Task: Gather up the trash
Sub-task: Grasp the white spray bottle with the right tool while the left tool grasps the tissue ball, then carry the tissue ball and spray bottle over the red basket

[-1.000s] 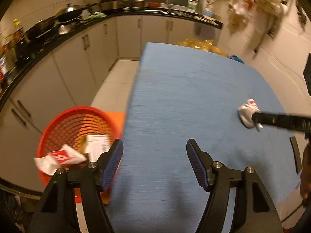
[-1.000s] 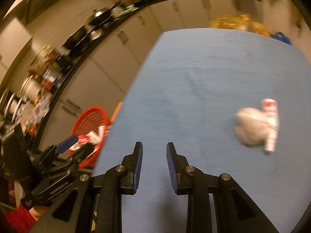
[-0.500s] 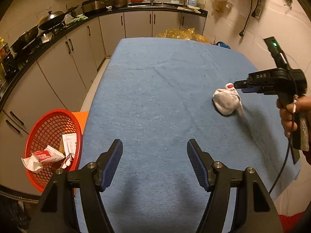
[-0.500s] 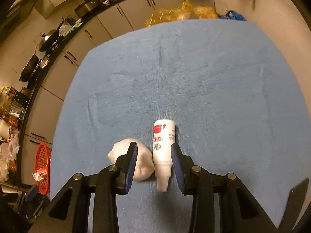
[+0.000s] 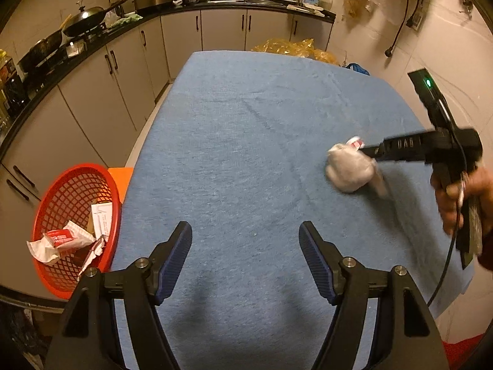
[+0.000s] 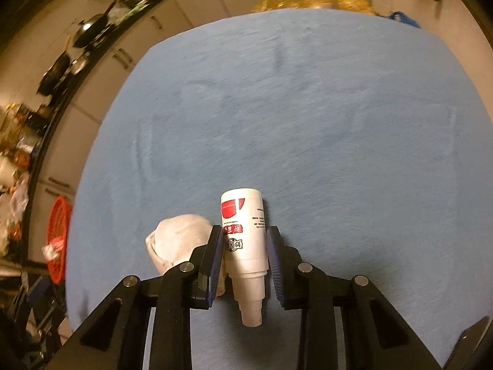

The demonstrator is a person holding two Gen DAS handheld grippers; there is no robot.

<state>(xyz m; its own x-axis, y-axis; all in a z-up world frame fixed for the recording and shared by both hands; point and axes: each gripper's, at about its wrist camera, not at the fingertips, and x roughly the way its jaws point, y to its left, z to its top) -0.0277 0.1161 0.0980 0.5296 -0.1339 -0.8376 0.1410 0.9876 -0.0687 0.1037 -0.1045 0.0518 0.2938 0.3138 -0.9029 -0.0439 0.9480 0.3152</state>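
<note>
A small white bottle [image 6: 245,240] with a red label lies on the blue tablecloth [image 6: 308,123], nozzle toward the camera. My right gripper [image 6: 245,240] straddles it with the jaws open; the left pad [image 6: 215,246] is close to the bottle and the right pad stands a little off it. A crumpled white tissue [image 6: 175,243] lies just left of the bottle. In the left wrist view the tissue [image 5: 348,169] and the bottle end [image 5: 354,142] sit at the right, with the right gripper [image 5: 374,151] on them. My left gripper [image 5: 245,252] is open and empty over the near table.
A red mesh basket [image 5: 77,209] with paper trash in it stands on the floor left of the table; it also shows in the right wrist view [image 6: 57,234]. Kitchen cabinets and a counter with pots [image 5: 92,24] run along the left and back. Yellow bags [image 5: 289,47] lie beyond the far edge.
My right gripper has swung from the table's left side to the bottle and moved forward so its jaws sit on either side of it. My left gripper turned from the basket toward the table.
</note>
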